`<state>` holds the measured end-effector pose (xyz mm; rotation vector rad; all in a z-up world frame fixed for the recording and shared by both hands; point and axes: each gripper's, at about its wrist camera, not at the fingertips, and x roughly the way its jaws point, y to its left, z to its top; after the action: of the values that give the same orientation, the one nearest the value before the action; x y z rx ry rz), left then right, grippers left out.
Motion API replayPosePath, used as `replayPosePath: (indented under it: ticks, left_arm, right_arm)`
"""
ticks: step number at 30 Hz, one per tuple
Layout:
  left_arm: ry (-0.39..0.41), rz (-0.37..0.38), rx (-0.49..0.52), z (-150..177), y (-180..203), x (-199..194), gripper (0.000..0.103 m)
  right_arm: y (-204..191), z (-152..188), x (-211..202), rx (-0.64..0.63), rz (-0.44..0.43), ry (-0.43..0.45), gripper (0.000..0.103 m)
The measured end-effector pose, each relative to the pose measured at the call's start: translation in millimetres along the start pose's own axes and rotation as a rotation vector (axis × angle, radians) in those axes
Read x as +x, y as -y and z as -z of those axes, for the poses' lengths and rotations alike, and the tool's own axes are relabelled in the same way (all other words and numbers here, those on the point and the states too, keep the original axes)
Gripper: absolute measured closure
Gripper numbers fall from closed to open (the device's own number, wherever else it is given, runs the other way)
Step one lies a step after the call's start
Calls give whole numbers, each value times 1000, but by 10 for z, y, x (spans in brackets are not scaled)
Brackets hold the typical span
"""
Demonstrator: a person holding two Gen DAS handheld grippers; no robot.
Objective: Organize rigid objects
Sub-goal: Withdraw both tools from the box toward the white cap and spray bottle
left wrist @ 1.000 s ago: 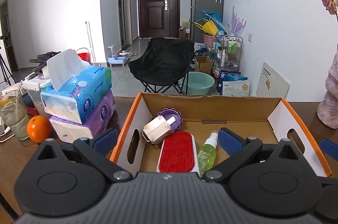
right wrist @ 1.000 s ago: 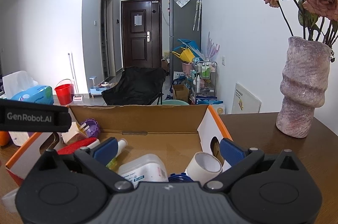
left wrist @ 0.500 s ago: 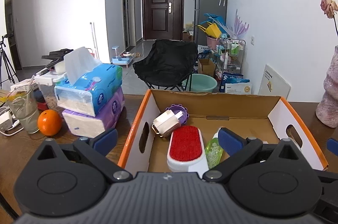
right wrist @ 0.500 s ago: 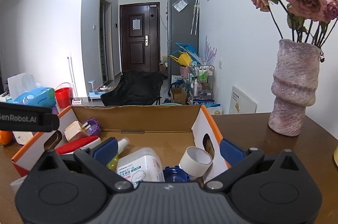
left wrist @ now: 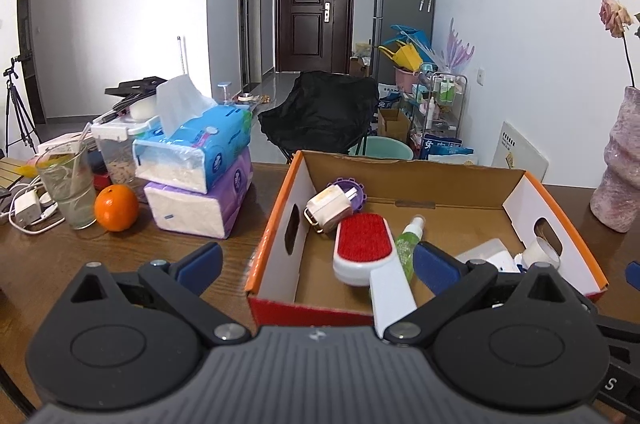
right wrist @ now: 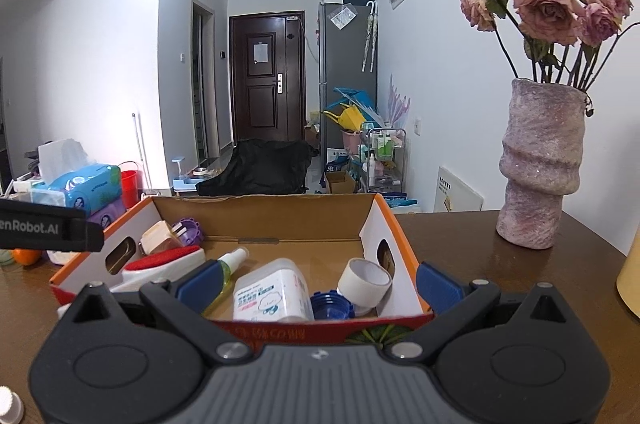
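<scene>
two hand-held grippers face one cardboard box [left wrist: 552, 200] that stands on a brown table [left wrist: 80, 256]. the left hand-held gripper [left wrist: 316, 260] is spread wide and holds nothing; its blue pads straddle the box's near left corner without touching it. the right hand-held gripper [right wrist: 318, 282] is likewise spread and empty, just in front of the box's near wall.

inside the box, at the left wall, a lint brush [left wrist: 364, 242] with a red face lies flat, its white handle reaching over the near wall. beyond it, in the far left corner, a cream plug adapter [left wrist: 328, 208] rests against a purple round piece [left wrist: 358, 190]. just right of the brush lies a green spray bottle [left wrist: 410, 242], nozzle toward the far wall. toward the right wall lie a white labelled bottle [right wrist: 270, 290], a blue cap [right wrist: 330, 306] and a tilted roll of tape [right wrist: 366, 282].

left of the box, on the table, two tissue packs [left wrist: 200, 180] are stacked, with an orange [left wrist: 116, 208] and a glass [left wrist: 68, 192] farther left. right of the box stands a pink vase [right wrist: 540, 164] with dried roses.
</scene>
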<state>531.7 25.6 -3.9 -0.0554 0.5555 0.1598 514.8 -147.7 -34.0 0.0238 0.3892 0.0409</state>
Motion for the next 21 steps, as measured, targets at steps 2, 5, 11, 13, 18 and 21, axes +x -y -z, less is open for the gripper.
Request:
replayPosePath:
  ticks: [2, 5, 11, 13, 18, 21]
  left_arm:
    - [-2, 0, -2, 33, -24, -59, 0]
    - [-6, -4, -6, 83, -67, -140, 0]
    - [-10, -20, -14, 197, -177, -284, 0]
    - [-10, -21, -21, 242, -222, -342, 0]
    - [15, -25, -25, 340, -299, -523, 0]
    - [26, -30, -15, 410, -306, -618, 0]
  right_arm:
    - [3, 7, -24, 0, -1, 0, 0]
    - [5, 58, -125, -3, -6, -2, 0]
    - [-5, 146, -338, -5, -9, -3, 0]
    - [-10, 178, -413, -4, -10, -5, 0]
    - [-29, 268, -582, -12, -13, -10, 0]
    - [-55, 322, -663, -19, -14, -14, 0]
